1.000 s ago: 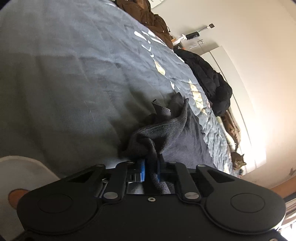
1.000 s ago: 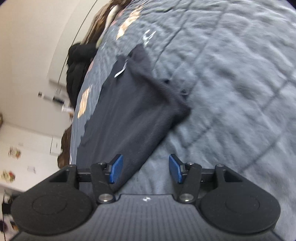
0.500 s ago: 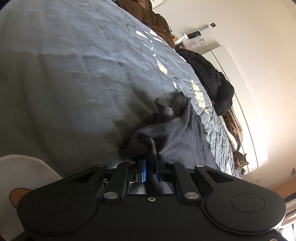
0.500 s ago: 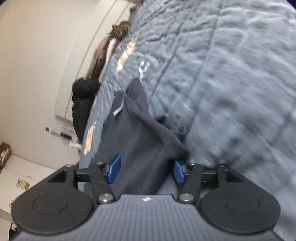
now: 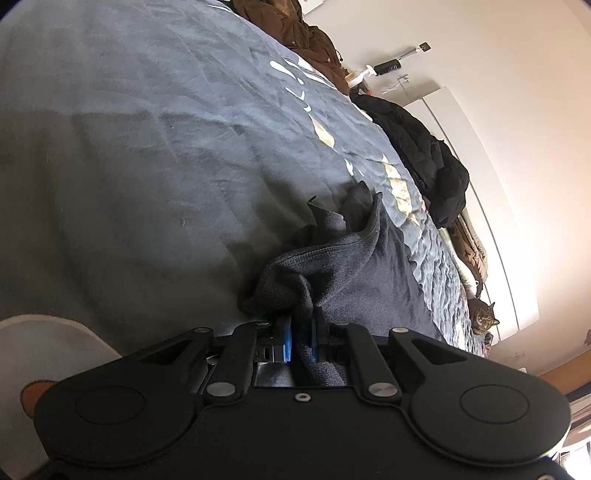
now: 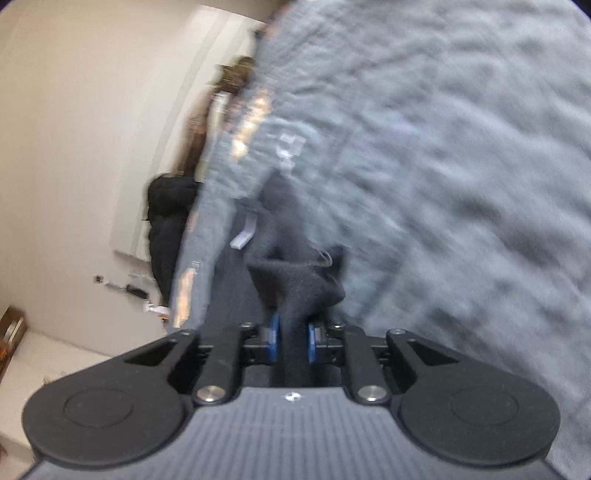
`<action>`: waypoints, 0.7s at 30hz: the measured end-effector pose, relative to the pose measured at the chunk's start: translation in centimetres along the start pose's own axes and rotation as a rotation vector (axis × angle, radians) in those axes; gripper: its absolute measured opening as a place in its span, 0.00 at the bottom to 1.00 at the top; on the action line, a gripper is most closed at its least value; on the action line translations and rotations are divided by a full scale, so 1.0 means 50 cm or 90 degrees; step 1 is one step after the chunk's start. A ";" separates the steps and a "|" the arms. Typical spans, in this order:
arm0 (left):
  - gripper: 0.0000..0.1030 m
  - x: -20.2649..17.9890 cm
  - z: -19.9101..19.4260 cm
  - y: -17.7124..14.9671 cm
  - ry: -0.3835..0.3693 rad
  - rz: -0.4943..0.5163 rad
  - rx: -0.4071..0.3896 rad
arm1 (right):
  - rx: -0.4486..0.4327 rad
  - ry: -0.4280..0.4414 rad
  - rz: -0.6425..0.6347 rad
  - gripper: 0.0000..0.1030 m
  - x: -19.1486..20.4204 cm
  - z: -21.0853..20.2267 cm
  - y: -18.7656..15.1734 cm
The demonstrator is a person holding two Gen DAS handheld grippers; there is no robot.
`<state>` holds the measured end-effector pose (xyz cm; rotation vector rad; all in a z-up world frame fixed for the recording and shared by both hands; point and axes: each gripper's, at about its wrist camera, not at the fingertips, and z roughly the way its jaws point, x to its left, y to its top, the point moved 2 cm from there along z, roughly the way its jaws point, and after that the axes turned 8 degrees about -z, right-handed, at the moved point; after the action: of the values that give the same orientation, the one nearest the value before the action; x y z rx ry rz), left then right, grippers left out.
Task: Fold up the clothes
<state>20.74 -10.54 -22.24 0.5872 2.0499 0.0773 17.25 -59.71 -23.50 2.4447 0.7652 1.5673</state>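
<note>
While the dark garment (image 5: pixel 354 280) lies on the grey bed cover (image 5: pixel 155 155), both grippers have a bit of it between their blue pads. The left gripper (image 5: pixel 300 334) has its jaws almost shut, with only a thin gap, and a bunched fold of the dark cloth is pinched tight there. Its jaws are opening a tiny bit, yet the pads (image 5: pixel 286 339) press on the cloth. This gripper points down at a slant toward the bed.

The right gripper (image 6: pixel 291 341) has its jaws closing, now narrow, and a thick ridge of the same dark garment (image 6: pixel 295 288) is squeezed between the 2 pads (image 6: pixel 274 338). It also points down at a slant, and its view is blurry.

Past the garment, a black coat (image 5: pixel 424 155) and a brown coat (image 5: pixel 303 33) sit at the far side of the bed. A cat (image 5: pixel 484 319) sits by the white wall.
</note>
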 end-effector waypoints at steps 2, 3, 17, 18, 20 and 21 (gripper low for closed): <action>0.16 0.002 0.003 0.001 0.003 -0.001 0.003 | 0.019 -0.012 0.015 0.26 -0.012 0.008 -0.003; 0.17 0.003 0.005 0.002 0.003 -0.004 0.006 | 0.028 -0.017 0.021 0.29 -0.016 0.012 -0.005; 0.07 -0.023 -0.036 0.010 0.001 0.013 -0.003 | -0.008 0.001 0.069 0.11 0.001 -0.026 -0.011; 0.07 -0.028 -0.048 0.012 0.000 0.015 0.002 | -0.010 0.006 0.073 0.11 0.007 -0.036 -0.010; 0.06 -0.042 -0.075 0.019 -0.005 0.022 0.009 | -0.006 0.012 0.086 0.11 0.018 -0.058 -0.012; 0.06 -0.047 -0.087 0.022 -0.005 0.025 0.013 | -0.005 0.015 0.093 0.11 0.024 -0.069 -0.014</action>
<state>18.54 -9.81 -17.72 0.6398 2.0342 0.0783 14.37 -59.08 -21.23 2.5334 0.5947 1.6476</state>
